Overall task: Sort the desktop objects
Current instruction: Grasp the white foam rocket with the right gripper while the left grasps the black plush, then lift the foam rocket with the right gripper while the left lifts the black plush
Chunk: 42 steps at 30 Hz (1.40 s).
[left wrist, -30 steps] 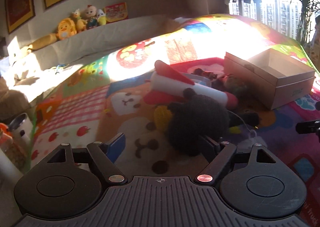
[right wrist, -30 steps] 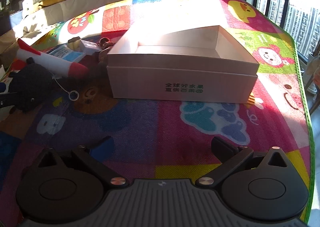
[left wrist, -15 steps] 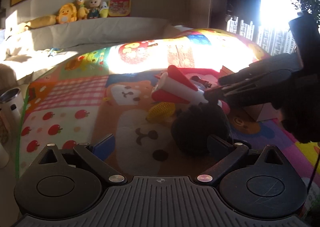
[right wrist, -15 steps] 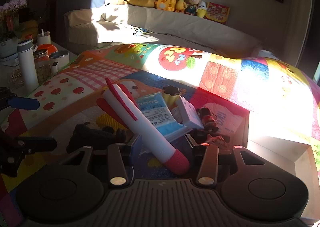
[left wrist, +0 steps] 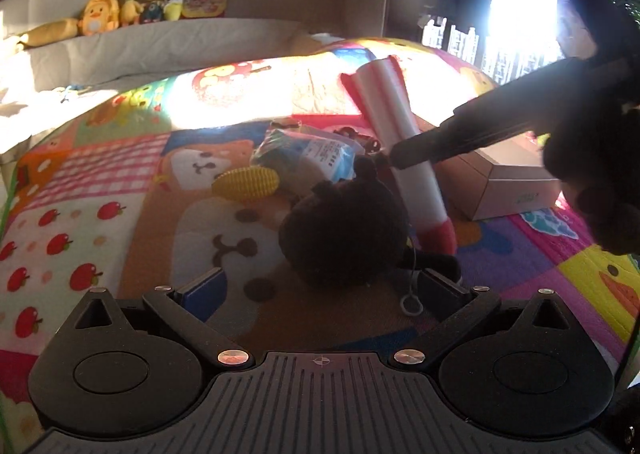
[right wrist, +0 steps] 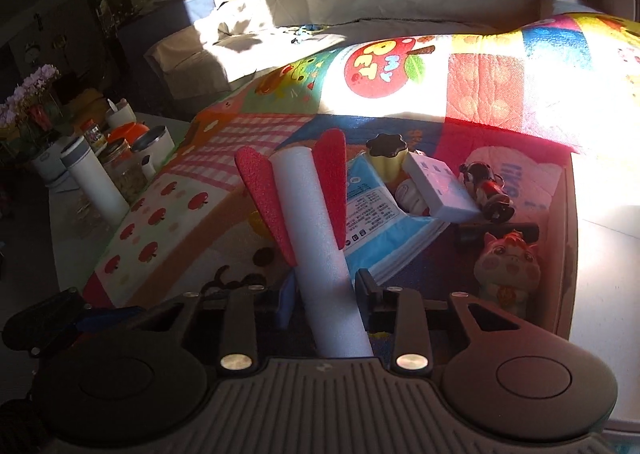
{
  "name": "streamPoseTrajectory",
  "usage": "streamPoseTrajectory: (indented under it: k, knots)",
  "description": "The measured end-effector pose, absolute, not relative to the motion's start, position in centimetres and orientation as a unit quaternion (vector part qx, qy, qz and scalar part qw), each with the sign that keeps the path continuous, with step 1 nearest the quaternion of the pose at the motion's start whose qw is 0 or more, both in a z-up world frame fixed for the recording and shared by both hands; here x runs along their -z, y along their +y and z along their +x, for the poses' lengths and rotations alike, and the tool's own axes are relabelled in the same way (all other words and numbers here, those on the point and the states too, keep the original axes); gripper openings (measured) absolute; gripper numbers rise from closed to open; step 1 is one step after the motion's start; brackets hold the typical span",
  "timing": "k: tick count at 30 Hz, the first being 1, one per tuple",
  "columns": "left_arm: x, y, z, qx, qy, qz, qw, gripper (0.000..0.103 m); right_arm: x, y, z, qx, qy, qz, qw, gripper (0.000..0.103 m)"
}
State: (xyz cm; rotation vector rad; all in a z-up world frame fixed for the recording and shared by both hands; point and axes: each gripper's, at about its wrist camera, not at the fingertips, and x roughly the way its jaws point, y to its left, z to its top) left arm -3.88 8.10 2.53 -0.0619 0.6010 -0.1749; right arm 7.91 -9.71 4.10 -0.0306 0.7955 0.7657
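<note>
White foam rocket [right wrist: 320, 246] with red fins sits clamped in my right jaws [right wrist: 326, 294], which have just been closing, tail at 12 o'clock. Tissue pack [right wrist: 376, 221] at 1 o'clock. Left jaws [left wrist: 320, 286] spread wide, black plush [left wrist: 344, 230] between them, unpressed.

left gripper [left wrist: 318, 286] points down at a slant, jaws spread as wide as they go after just opening, nothing pinched btwn the pads. right gripper [right wrist: 325, 296] also angled down, jaws just closing in, pads pressed on the white foam tube [right wrist: 320, 250] w/ red fins. seen from the left wrist view, the right gripper reaches in from the right, dark against the light, clamped mid-tube.
</note>
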Motion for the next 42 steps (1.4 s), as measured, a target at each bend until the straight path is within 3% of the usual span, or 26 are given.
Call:
streamPoseTrajectory:
  k: [8, 16, 21, 26, 32, 37, 42]
  knots:
    - [-2.4, 6.0, -3.3, 0.116, 0.306, -0.039, 0.944, 0.103, -3.8, -20.7, 2.7, -0.31, 0.434, 0.099, 0.84, 0.028]
    - [-2.5, 5.2, -2.7, 0.103, 0.312, -0.03, 0.944, 0.103, -5.9, -25.9, -0.1, -0.29, 0.405, 0.126, 0.858, 0.028]
    - [-2.6, 5.8, -2.3, 0.093, 0.314, -0.055, 0.943, 0.103, -6.3, -23.9, 0.5, -0.309, 0.431, 0.093, 0.843, 0.028]
    - [-2.6, 6.5, -2.3, 0.081, 0.318, -0.07, 0.942, 0.103, -5.2, -17.9, 3.0, -0.309, 0.404, 0.039, 0.86, 0.028]
    - [-2.1, 9.4, -2.4, 0.038, 0.332, -0.11, 0.936, 0.103, -2.7, -12.5, 5.7, -0.283, 0.383, -0.013, 0.879, 0.041]
    - [-1.8, 10.3, -2.1, 0.035, 0.331, -0.145, 0.932, 0.103, -1.4, -10.6, 6.8, -0.264, 0.377, -0.022, 0.887, 0.041]
    - [-1.6, 8.4, -2.1, 0.067, 0.331, -0.118, 0.934, 0.103, -0.5, -10.6, 7.5, -0.249, 0.385, -0.035, 0.888, 0.039]
